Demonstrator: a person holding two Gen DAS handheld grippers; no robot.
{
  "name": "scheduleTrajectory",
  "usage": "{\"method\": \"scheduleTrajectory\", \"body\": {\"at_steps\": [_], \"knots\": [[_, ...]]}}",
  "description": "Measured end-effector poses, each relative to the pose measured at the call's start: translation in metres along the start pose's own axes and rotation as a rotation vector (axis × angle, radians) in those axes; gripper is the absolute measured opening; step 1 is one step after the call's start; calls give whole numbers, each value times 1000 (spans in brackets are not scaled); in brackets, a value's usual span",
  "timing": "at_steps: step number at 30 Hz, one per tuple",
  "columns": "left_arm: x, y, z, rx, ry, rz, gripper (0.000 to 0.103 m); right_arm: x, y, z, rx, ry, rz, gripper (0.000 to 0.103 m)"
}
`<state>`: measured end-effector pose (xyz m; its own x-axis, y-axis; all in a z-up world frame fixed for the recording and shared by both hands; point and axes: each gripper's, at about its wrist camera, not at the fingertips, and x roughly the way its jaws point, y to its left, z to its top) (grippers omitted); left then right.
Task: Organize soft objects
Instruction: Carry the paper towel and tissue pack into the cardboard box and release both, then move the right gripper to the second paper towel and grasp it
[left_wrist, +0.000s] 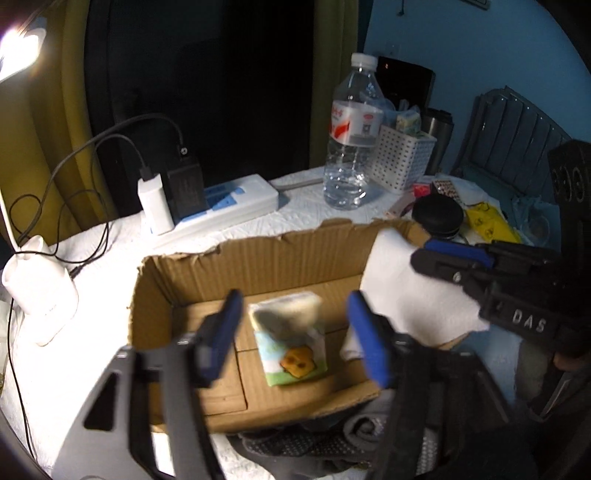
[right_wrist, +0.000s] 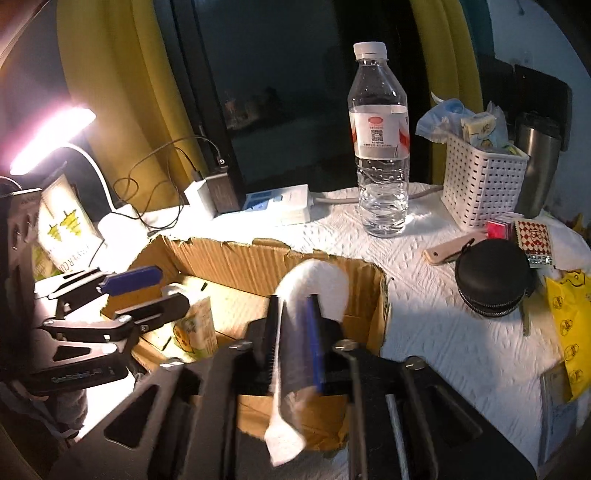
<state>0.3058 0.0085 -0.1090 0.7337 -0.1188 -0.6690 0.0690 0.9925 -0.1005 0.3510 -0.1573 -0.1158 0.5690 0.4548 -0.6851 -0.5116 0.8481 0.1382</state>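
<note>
At the far left a lit lamp (right_wrist: 51, 138) shines over the surface (right_wrist: 443, 332), which is covered in white paper towel; its white base (left_wrist: 38, 291) stands beside a power strip (left_wrist: 221, 206) with two chargers plugged in. Next comes the torn cardboard box (left_wrist: 258, 254), and my left tongs (left_wrist: 291, 332) hang over it with the fingers spread wide, gripping nothing; directly below them, on the box floor, lies a small tissue pack (left_wrist: 291, 339) printed with a cartoon. Further right, my right tongs (right_wrist: 293, 332) are clenched on a white cloth (right_wrist: 314, 284), which arches up over the box's right wall and droops down toward the camera; in the left wrist view the same cloth (left_wrist: 406, 291) hangs over the box's right end. Behind the box stands a water bottle (right_wrist: 380, 147); right of it a white basket (right_wrist: 480, 184) holds small packets; nearer lie a round black zip case (right_wrist: 493, 277) and a yellow bag (right_wrist: 569, 325).
</note>
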Motion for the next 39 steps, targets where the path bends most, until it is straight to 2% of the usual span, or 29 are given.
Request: {"method": "scheduleTrajectory", "body": {"at_steps": [1,10,20,25,27,39], "knots": [[-4,0,0,-2,-11,3,77,-3,1,0,0,-1,0,32],[-46,1,-3,-17,-80,15,77,-33,15,-2,-15,-19,-55,33],[-93,1,-22,-31,-139,1,77,-70,39,-15,-42,-38,-100,34],[-105,3,-36,-34,-142,11,77,-80,56,-24,-57,-46,-102,36],[-110,3,-43,-34,-141,13,77,-83,62,-29,-62,-49,-101,43],[-122,-2,-84,-43,-117,-7,77,-95,82,-57,-75,-38,-117,47]]}}
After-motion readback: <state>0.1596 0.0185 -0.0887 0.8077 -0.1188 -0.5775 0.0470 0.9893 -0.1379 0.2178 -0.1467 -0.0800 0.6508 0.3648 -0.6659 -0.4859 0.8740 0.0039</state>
